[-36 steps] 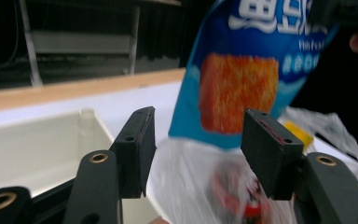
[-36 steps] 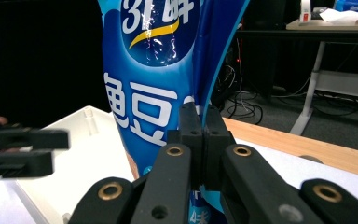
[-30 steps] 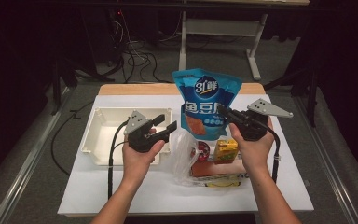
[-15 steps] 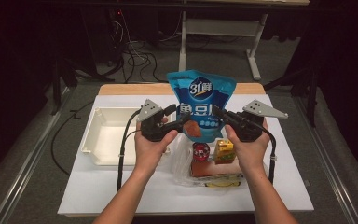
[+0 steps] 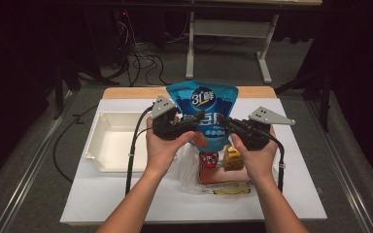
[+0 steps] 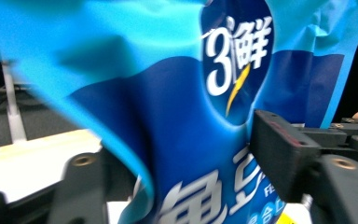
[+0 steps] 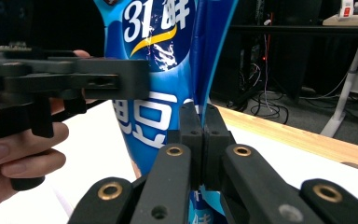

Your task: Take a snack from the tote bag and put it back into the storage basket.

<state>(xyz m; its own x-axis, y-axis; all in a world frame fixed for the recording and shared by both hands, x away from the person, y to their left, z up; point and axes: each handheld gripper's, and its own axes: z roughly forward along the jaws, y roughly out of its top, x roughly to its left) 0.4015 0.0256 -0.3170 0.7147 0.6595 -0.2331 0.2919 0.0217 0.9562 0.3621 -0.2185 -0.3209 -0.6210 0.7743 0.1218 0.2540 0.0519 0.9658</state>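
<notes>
A dark room surrounds the white worktop (image 5: 126, 194). Above its middle, the blue pouch (image 5: 203, 104) hangs upright: the right claw (image 7: 199, 140) pinches its edge, while the left claw (image 6: 186, 163) spreads wide around it. A white tray (image 5: 108, 145) sits near the left edge.

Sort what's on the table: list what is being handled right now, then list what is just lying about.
In hand:
- blue pouch, held up off the table
- right gripper, jaws shut on the pouch's edge
- left gripper, jaws apart around the pouch's other side

Lying about:
- white tray
- clear plastic bag
- red can
- yellow packet
</notes>
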